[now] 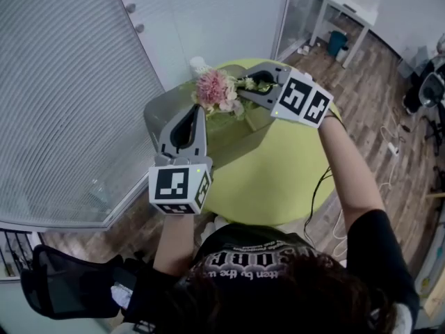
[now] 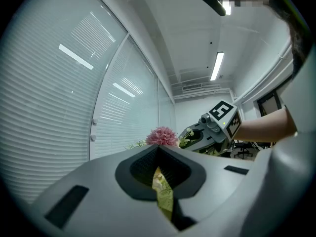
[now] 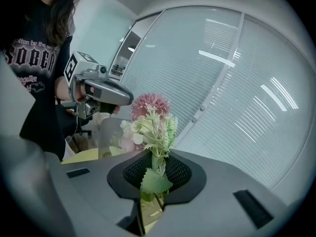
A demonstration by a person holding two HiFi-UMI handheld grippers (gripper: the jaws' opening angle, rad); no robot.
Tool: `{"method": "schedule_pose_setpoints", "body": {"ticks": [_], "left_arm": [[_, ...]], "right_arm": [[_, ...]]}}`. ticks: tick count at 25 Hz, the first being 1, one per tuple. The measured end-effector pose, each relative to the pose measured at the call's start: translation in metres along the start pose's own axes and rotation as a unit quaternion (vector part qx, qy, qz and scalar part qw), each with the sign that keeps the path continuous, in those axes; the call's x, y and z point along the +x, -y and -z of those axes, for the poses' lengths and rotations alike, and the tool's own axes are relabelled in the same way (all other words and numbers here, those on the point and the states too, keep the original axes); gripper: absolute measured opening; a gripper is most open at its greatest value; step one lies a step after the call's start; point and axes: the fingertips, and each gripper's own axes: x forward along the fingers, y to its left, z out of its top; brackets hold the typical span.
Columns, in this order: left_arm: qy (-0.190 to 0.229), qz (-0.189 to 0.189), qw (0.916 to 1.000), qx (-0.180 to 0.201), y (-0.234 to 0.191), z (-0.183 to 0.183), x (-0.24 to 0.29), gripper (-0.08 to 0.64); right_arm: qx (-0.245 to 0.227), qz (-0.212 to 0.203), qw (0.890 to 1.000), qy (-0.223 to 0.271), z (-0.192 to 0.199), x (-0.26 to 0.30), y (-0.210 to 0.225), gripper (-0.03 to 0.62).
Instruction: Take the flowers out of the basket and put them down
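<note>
- Right gripper (image 1: 247,83) (image 3: 155,166): fingers clamped on the green stem of the flowers (image 1: 217,90) (image 3: 150,116), with a leaf showing in the gap between them.
- The flowers are a pink bloom with pale sprigs. They are held up off the bench (image 1: 274,179), at the grey basket (image 1: 157,114).
- Left gripper (image 1: 197,110) (image 2: 158,150): fingers closed together, nothing seen between them, tips just beside the bloom over the basket.
- The basket sits at the far edge of the round yellow-green bench.
</note>
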Motion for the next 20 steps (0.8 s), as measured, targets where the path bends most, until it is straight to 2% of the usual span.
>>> {"method": "schedule_pose_setpoints", "body": {"ticks": [9,15,20], "left_arm": [[0.002,0.065,0.9979,-0.002,0.056,-0.001,0.032,0.002],[0.001,0.117,0.9931,-0.006,0.105,0.003,0.048,0.0],[-0.006,0.157,0.9876,-0.009,0.149,0.008,0.052,0.0]], "right_arm": [[0.047,0.079,0.995,-0.029,0.05,-0.079,0.023,0.071],[0.079,0.123,0.987,-0.067,0.098,-0.133,0.014,0.072],[0.119,0.156,0.975,-0.103,0.146,-0.179,-0.009,0.072]]}}
